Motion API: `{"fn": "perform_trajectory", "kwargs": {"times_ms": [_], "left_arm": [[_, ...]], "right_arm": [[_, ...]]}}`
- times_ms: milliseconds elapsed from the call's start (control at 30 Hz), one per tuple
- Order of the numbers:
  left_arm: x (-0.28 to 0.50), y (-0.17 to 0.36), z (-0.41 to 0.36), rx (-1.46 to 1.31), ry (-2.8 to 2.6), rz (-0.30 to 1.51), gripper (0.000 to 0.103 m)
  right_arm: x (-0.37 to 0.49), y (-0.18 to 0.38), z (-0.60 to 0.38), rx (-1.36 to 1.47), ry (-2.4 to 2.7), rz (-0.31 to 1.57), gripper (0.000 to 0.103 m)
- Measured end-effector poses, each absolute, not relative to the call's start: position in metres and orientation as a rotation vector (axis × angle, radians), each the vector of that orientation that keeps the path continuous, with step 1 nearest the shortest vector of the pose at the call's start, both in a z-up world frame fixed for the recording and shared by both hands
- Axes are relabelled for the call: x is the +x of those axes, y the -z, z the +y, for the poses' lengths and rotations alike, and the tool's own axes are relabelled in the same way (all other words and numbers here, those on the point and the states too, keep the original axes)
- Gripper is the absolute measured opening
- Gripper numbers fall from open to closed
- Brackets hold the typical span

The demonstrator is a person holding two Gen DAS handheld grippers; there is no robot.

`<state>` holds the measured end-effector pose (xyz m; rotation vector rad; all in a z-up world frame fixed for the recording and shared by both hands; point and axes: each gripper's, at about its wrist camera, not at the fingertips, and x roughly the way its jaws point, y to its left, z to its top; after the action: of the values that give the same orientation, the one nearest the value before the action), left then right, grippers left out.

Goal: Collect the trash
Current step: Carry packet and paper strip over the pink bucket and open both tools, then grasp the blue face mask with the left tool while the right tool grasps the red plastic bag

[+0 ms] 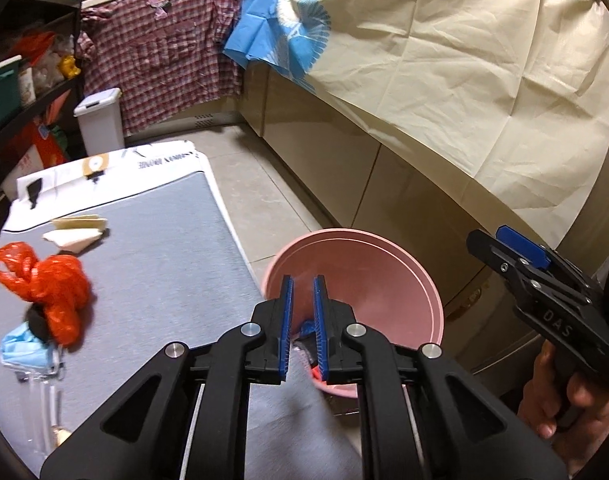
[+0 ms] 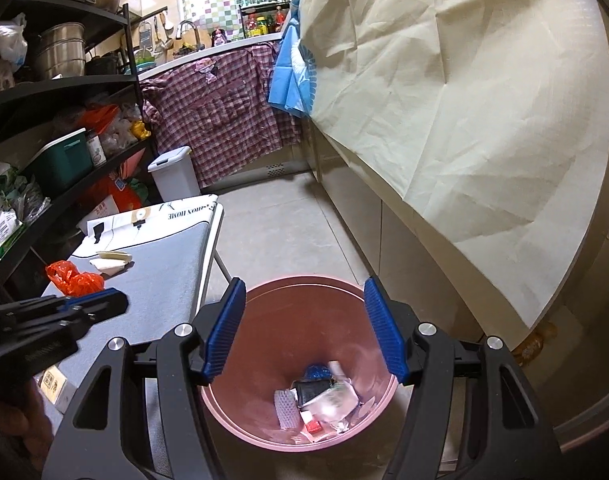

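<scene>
Over the pink bin (image 2: 300, 360), at about six o'clock in the right wrist view, the right gripper (image 2: 304, 328) hangs with jaws wide and nothing between them, its load seemingly already among the scraps (image 2: 320, 400) at the bottom. Going back for more, I would swing toward ten o'clock, where the orange bag (image 1: 44, 284), blue mask (image 1: 24, 350) and folded paper (image 1: 78, 234) lie on the grey table (image 1: 156, 264). Nearly closed and empty, the left gripper (image 1: 303, 312) hovers above the bin's near rim.
</scene>
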<state>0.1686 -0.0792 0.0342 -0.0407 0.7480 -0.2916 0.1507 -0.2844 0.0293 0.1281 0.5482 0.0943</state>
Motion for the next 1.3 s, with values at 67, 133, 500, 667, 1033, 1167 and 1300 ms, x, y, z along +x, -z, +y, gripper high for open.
{"fn": "perform_trajectory", "kwargs": {"times_ms": [67, 133, 500, 667, 1033, 1167, 1300], "left_arm": [[0.161, -0.04, -0.069, -0.037, 0.279, 0.737, 0.01], [0.154, -0.046, -0.056, -0.041, 0.265, 0.729, 0.01], [0.116, -0.078, 0.033, -0.026, 0.167, 0.688, 0.01], [0.103, -0.088, 0.079, -0.019, 0.108, 0.669, 0.01], [0.099, -0.064, 0.165, -0.156, -0.037, 0.682, 0.01], [0.105, -0.048, 0.186, -0.206, -0.082, 0.707, 0.01], [0.113, -0.038, 0.203, -0.22, -0.125, 0.721, 0.01]], "right_arm": [[0.149, -0.03, -0.281, 0.118, -0.103, 0.544, 0.061], [0.146, -0.032, -0.276, 0.108, -0.112, 0.538, 0.06], [0.133, -0.04, -0.244, 0.087, -0.217, 0.54, 0.027], [0.131, -0.046, -0.223, 0.12, -0.283, 0.551, 0.022], [0.14, -0.045, -0.145, 0.094, -0.413, 0.556, 0.022], [0.149, -0.041, -0.108, 0.072, -0.461, 0.56, 0.022], [0.163, -0.035, -0.069, 0.057, -0.519, 0.567, 0.022]]}}
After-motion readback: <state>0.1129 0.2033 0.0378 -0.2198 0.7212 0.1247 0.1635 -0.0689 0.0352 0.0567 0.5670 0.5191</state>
